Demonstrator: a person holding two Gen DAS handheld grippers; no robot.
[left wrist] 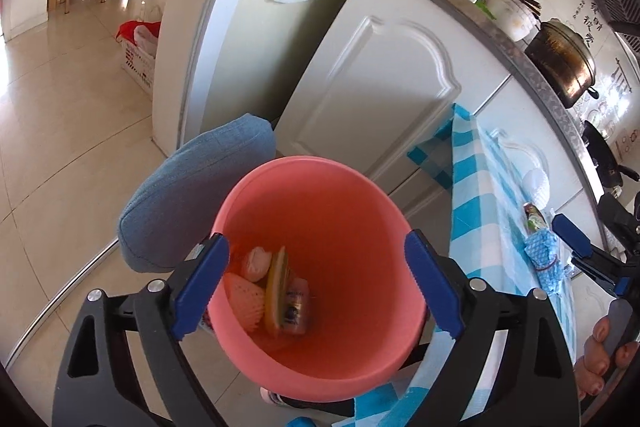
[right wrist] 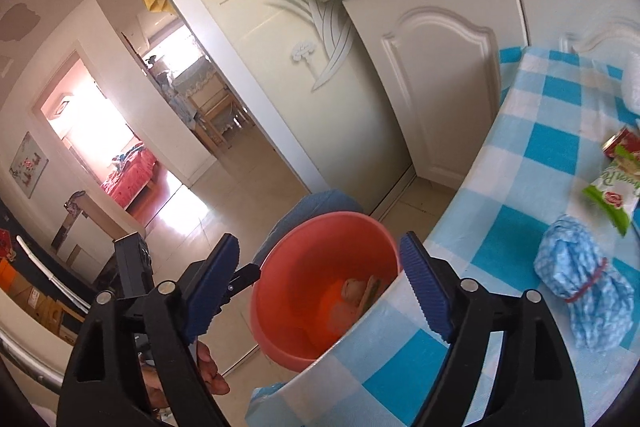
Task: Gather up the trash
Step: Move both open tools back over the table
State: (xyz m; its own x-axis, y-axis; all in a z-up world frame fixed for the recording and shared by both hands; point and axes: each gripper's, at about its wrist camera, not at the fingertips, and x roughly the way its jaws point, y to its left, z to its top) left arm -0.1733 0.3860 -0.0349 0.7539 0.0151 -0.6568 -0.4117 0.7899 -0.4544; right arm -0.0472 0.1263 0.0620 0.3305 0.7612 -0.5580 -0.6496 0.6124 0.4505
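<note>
Kitchen cabinets and a pale tiled floor frame the scene, with a blue-and-white checked tablecloth (right wrist: 532, 155) covering the table on your right. Your pink bin (left wrist: 320, 195) stands on the floor just beside the table edge, and it already holds several scraps: a foam fruit net, a wrapper and a small packet at the bottom.

Both tools are empty. The left gripper (left wrist: 316, 283) hangs over the bin mouth with its fingers spread wide, nothing between them. The right gripper (right wrist: 320, 287) is likewise wide apart and holds nothing, aimed at the bin rim and table corner.

Judging by what remains, your next pick is on the cloth: a knotted blue bag (right wrist: 584, 287) tied with a red band, and a green snack wrapper (right wrist: 612, 195) just beyond it. Swing the right gripper toward the bag, come down over its waist near the band, and close firmly, since it looks soft and will squash.

Mind the cloth's overhanging corner, which partly covers the bin mouth from your right view; lift clear of it when carrying. A blue cushion (left wrist: 192, 195) sits touching the bin's far side.
</note>
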